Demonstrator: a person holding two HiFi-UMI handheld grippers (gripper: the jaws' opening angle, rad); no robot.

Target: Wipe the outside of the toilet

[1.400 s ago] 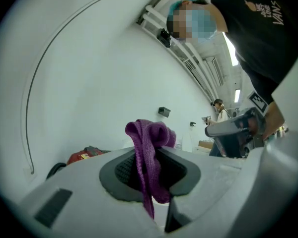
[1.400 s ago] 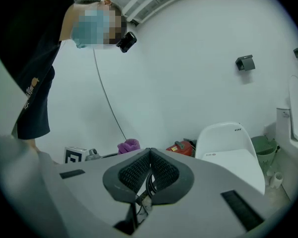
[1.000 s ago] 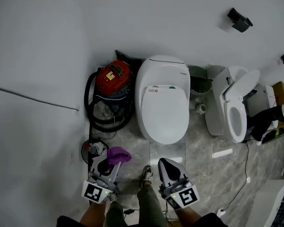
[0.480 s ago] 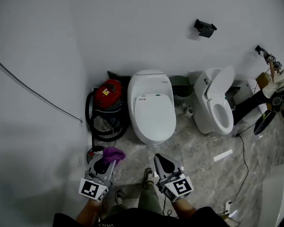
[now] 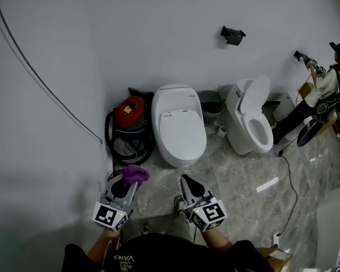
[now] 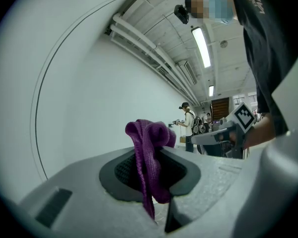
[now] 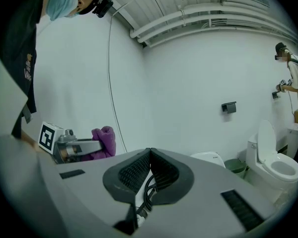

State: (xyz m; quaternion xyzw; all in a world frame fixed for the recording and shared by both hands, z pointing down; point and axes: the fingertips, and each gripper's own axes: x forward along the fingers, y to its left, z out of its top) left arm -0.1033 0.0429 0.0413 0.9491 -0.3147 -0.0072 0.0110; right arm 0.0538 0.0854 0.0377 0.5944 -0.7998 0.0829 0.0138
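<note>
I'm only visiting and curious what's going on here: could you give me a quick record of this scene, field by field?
Place: washroom, grey marbled floor
Left hand: left tongs shut on a purple cloth
Right hand: right tongs shut, empty
Ahead: closed toilet, white, lid down, neither tongs touching it
To its right: open toilet, lid up
Between the two: green bin
Left of the closed one: red vacuum cleaner
Far right: second person at the wall
</note>
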